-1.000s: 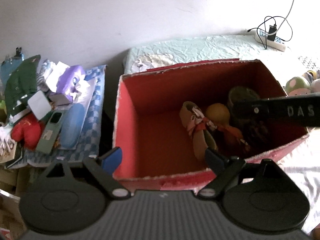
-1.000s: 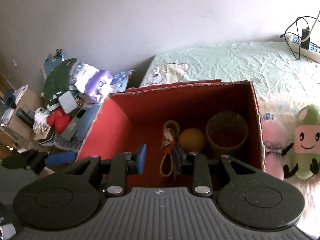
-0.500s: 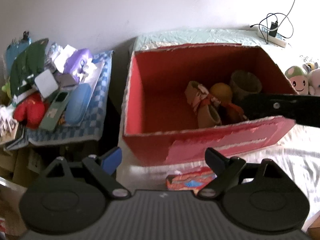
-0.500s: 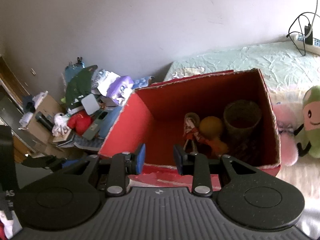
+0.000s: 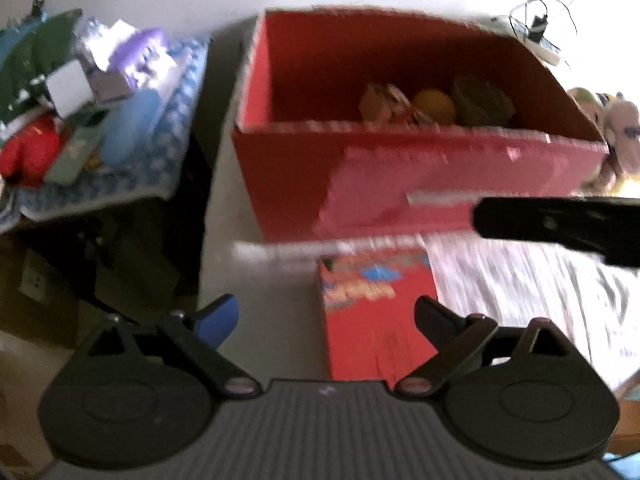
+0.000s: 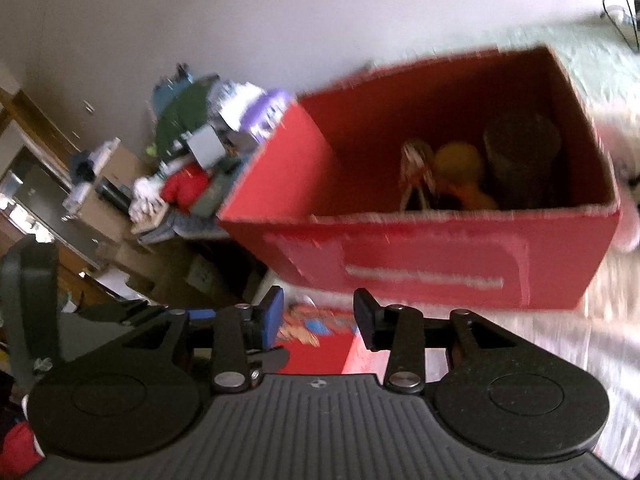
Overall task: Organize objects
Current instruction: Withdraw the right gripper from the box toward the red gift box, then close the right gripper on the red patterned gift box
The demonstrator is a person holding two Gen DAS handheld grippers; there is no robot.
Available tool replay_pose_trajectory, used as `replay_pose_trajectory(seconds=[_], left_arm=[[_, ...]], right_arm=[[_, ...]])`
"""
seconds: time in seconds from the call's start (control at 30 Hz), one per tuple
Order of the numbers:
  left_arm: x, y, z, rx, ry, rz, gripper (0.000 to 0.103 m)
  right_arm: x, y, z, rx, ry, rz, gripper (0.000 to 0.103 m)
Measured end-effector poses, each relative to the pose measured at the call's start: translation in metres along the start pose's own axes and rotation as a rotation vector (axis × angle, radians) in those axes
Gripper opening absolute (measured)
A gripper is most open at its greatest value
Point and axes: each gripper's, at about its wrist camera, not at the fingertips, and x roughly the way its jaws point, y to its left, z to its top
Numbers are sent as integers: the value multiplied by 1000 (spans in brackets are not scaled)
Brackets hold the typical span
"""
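Note:
A red cardboard box (image 5: 400,184) (image 6: 420,256) stands open on the bed. Inside it lie a tan doll-like toy (image 5: 380,102) (image 6: 416,160), an orange ball (image 5: 434,106) (image 6: 458,160) and a dark cup (image 5: 482,100) (image 6: 520,148). A flat red packet with a colourful print (image 5: 376,312) (image 6: 316,340) lies on the bed in front of the box. My left gripper (image 5: 326,314) is open above the packet's near end, holding nothing. My right gripper (image 6: 318,316) is open and empty, just behind the packet. Both views are blurred.
A cluttered side table (image 5: 100,128) (image 6: 192,160) with toys, boxes and a blue checked cloth stands left of the box. Plush toys (image 5: 612,128) sit right of the box. A power strip with cables (image 5: 540,40) lies at the back right.
Both grippers have pulled back and down from over the box. The box now looks farther off, and the red packet in front of it has come into view.

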Motion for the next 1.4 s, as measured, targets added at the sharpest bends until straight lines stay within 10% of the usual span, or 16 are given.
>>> replay_pose_trajectory(seconds=[1.4], left_arm=[[37, -14, -20, -20, 103, -126, 87]], right_arm=[[63, -17, -20, 216, 253, 34, 56]])
